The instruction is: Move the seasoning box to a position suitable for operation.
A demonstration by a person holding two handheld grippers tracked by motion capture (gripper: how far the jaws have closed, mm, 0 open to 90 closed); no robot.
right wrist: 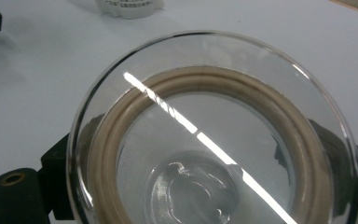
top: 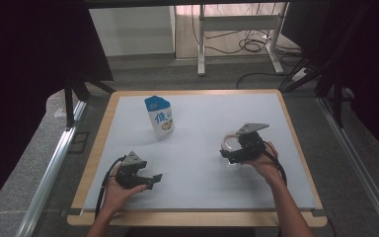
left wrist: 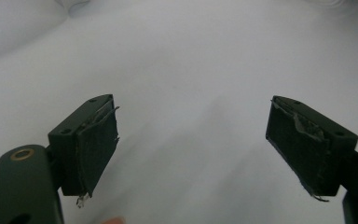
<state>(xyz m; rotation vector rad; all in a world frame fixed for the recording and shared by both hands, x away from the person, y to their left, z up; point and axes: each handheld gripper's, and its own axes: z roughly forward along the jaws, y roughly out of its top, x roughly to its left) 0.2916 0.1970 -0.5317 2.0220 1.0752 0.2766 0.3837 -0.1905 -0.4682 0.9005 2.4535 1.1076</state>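
step: right gripper (top: 233, 154) holds glass lid (right wrist: 214, 135) with beige seal ring, lifted right of centre
left gripper (top: 150, 180): jaws wide, empty, near left
next: judged, carry the lid steadily and set it down flat
surface: pale mat, wood-edged table (top: 98, 143); milk carton (top: 160, 117) far left
room: dim, desk legs, cables

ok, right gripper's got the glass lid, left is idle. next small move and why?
Probably carry the glass lid a little further from the milk carton and set it flat on the white table. The right gripper holds the lid with a jaw on each side; the left gripper sits open with nothing between its jaws, so it can't help yet.
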